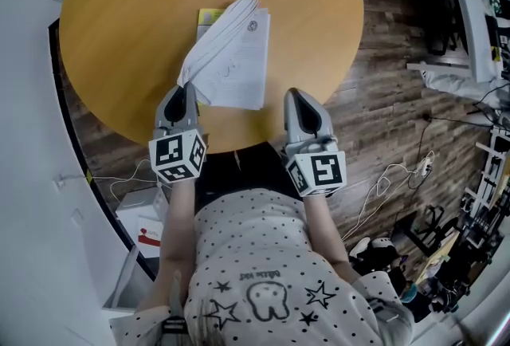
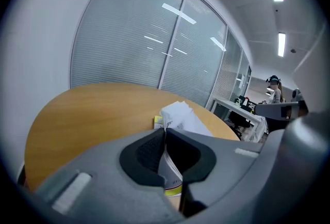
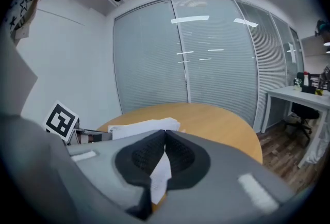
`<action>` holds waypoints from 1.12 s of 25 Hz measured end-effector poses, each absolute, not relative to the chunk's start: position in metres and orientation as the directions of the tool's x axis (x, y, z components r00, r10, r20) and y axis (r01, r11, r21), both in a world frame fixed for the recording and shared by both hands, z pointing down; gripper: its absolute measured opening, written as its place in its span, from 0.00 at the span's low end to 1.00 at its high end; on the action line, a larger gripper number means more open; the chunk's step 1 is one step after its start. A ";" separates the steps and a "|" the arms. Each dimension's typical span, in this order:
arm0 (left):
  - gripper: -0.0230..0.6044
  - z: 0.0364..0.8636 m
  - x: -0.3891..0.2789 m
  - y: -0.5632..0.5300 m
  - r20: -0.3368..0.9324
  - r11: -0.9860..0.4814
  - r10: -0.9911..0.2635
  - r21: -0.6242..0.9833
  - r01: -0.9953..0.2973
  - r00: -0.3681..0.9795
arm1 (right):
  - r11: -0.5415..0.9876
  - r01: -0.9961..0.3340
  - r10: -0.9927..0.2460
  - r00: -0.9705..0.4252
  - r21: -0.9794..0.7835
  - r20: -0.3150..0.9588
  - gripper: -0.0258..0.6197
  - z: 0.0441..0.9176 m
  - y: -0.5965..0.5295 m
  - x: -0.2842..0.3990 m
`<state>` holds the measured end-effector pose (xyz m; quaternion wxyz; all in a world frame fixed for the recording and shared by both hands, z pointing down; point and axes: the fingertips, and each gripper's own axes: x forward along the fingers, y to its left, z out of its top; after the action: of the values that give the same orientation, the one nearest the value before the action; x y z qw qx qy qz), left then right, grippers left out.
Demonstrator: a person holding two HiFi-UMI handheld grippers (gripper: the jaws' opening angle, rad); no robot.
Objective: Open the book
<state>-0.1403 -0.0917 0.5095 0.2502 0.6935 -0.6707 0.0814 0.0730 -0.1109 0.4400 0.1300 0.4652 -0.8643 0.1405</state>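
While left gripper [image 1: 185, 89] pinches lifted pages [image 1: 223, 33] at frame centre | book [image 1: 239, 77] half open, pages not yet laid over | right gripper [image 1: 296, 96] closed, just right of book

The book's [image 1: 243, 69] print is too small to read. Its lifted pages [image 1: 219, 41] hide most of the yellow cover [image 1: 209, 16], and their near corner vanishes between the left gripper's [image 1: 184, 89] jaws. The head view's top edge cuts off the table's [image 1: 119, 25] far rim.
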 end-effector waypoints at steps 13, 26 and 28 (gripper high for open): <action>0.07 0.521 -0.206 -0.072 0.465 0.217 -0.882 0.263 -0.940 -0.073 | 0.569 -0.815 -0.744 -0.567 -0.109 0.353 0.04 0.439 -0.114 0.049; 0.07 0.547 -0.248 -0.040 0.532 0.354 -0.826 0.236 -0.905 -0.185 | 0.584 -0.805 -0.736 -0.579 -0.104 0.352 0.04 0.436 -0.114 0.038; 0.07 0.556 -0.251 -0.037 0.552 0.365 -0.813 0.231 -0.902 -0.187 | 0.585 -0.804 -0.735 -0.580 -0.105 0.352 0.04 0.437 -0.114 0.037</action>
<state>-0.2511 -0.0367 0.5564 0.3066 0.5588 -0.7671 0.0726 0.0369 -0.1142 0.4367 0.1366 0.4375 -0.8796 0.1276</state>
